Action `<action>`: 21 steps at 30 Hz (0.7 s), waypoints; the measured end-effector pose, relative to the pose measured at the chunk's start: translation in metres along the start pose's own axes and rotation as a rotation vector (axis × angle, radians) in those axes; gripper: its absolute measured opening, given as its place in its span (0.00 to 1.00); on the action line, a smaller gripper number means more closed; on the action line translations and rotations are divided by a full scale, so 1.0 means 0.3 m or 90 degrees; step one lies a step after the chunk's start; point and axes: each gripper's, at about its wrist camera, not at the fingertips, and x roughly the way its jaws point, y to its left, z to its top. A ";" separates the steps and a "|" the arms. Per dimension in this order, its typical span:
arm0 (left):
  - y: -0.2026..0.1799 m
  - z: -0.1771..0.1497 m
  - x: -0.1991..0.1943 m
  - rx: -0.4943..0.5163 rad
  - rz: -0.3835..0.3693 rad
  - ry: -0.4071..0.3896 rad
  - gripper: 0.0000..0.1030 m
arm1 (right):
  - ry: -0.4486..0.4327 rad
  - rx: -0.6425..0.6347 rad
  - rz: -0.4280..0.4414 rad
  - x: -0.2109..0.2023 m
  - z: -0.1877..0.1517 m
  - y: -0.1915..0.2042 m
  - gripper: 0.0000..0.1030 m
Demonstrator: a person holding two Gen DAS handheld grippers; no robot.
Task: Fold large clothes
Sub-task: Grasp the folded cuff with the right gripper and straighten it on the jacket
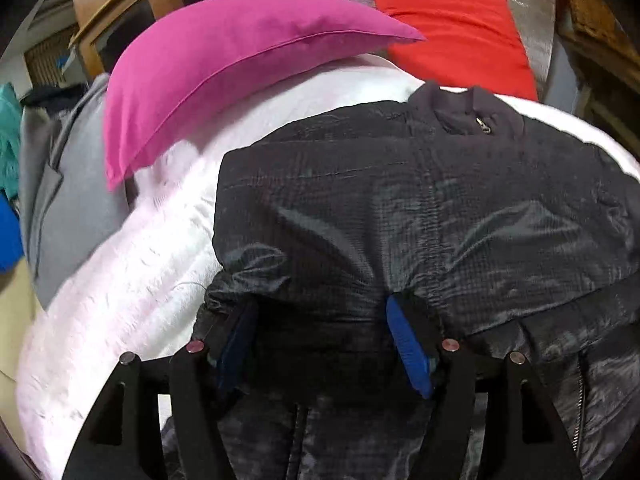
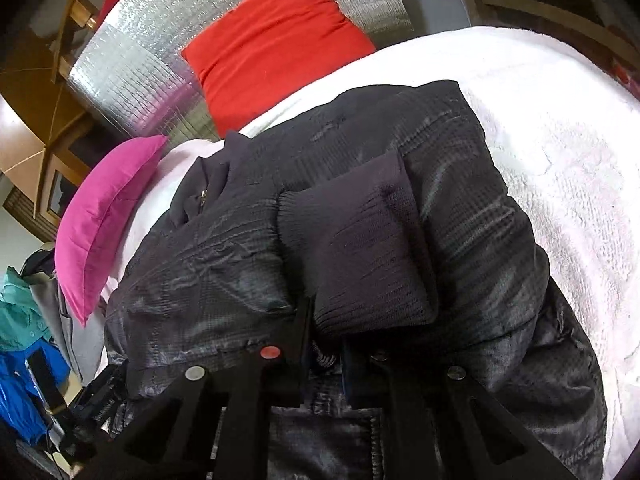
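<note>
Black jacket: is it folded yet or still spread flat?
Partly folded. The black jacket has its ribbed cuff and sleeve laid across the body; the collar remains exposed on the white blanket.

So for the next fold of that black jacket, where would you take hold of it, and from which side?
Probably the hem end of the black jacket, coming from the near edge toward the collar. The sleeve cuff already lies folded across the body and the collar points away toward the pillows, so the near end is the free edge. The left hand-held gripper stands open there; the right hand-held gripper looks shut on fabric.
</note>
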 end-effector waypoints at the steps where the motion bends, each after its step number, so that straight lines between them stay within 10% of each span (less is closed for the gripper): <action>1: 0.002 0.006 0.000 0.000 -0.001 0.007 0.66 | 0.001 0.001 0.000 0.002 0.000 0.000 0.13; 8: 0.079 0.031 -0.140 -0.055 -0.036 -0.077 0.67 | 0.016 0.023 0.017 -0.005 0.007 -0.014 0.16; 12: 0.072 0.018 -0.021 -0.027 -0.026 0.030 0.68 | 0.047 0.052 0.028 -0.030 0.014 -0.027 0.19; 21: 0.117 0.033 -0.114 -0.068 -0.068 -0.042 0.70 | -0.013 -0.002 -0.014 -0.223 0.049 0.032 0.61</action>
